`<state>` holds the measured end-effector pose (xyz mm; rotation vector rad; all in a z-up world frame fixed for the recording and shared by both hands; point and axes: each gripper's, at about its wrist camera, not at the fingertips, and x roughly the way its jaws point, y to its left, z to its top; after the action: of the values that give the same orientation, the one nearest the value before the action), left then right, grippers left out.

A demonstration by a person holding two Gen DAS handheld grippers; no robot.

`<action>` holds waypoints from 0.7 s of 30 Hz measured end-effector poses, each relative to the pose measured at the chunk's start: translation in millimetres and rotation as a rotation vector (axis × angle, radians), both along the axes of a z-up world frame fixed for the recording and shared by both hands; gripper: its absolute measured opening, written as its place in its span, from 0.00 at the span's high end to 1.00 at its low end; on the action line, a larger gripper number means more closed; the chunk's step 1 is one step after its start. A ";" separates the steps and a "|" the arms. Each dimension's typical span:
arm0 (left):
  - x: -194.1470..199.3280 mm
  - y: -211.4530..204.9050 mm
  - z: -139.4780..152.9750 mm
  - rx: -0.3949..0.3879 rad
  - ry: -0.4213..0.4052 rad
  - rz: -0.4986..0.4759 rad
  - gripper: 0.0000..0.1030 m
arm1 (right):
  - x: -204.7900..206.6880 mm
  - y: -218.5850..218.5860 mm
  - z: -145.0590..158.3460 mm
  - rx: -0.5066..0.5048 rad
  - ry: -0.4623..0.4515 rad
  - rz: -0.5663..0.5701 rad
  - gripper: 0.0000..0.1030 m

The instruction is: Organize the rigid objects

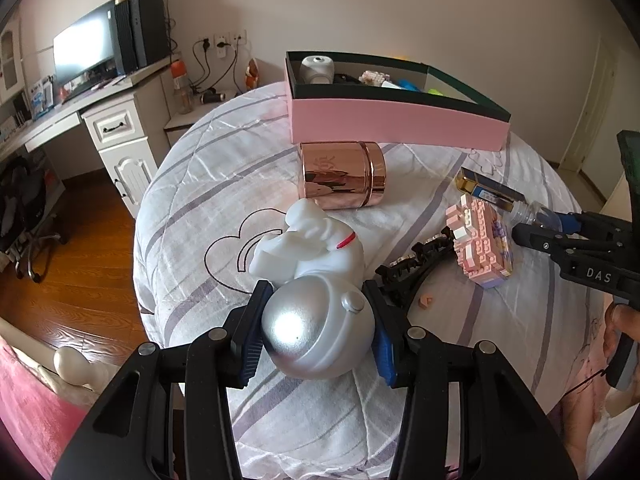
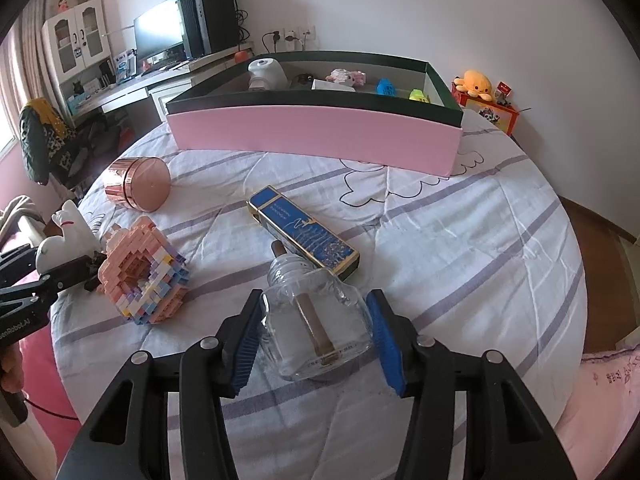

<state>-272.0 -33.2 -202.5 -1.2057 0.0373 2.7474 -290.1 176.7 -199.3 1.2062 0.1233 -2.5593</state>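
Two claws work over a bed spread with a white quilt striped in pale purple. The left claw is clamped on an astronaut figure — blue pads pressed to either side of its shiny silver helmet, the white body with a thin red stripe stretching away toward the far side of the bed. The right claw has its pads against both sides of a clear glass bottle lying on the quilt; the bottle is squat and square-shouldered, with a ribbed neck and a brown wick rod running through it, and the print along its base is too small to read. Just beyond the bottle's neck lies a long blue box with gold edging and gold lettering that cannot be made out. To the left sits a block-built model in pink, white and blue bricks, touching the quilt on its side, and behind it a rose-gold tin lies tipped over, mirror-bright, with a faint embossed character on its wall. A black hair clip lies between the astronaut and the bricks. At the far edge stands a pink box with a dark green rim, already holding several small things. In the left wrist view the right claw's black arm reads "DAS" — in the right wrist view the left one shows "enRobot.AI".
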 end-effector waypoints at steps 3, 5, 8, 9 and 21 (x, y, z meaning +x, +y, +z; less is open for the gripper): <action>1.0 1.3 2.9 -0.008 0.006 -0.005 0.55 | 2.2 2.8 1.7 -0.007 0.004 -0.004 0.49; 2.5 0.9 5.4 -0.005 0.013 -0.001 0.55 | 4.1 4.3 4.7 -0.014 0.012 -0.007 0.49; 4.7 2.5 12.5 -0.001 0.029 -0.008 0.55 | 6.3 5.8 10.6 -0.016 0.025 -0.007 0.49; 5.3 3.5 14.7 -0.003 0.035 -0.010 0.55 | 6.7 6.3 12.6 -0.017 0.026 -0.004 0.49; 17.4 17.8 57.6 -0.002 0.131 -0.024 0.55 | 18.6 10.8 46.8 -0.039 0.113 -0.020 0.49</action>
<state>-254.6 -15.4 -144.9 -1.0170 0.0682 2.8023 -271.5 187.5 -152.4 1.0541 0.0866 -2.6343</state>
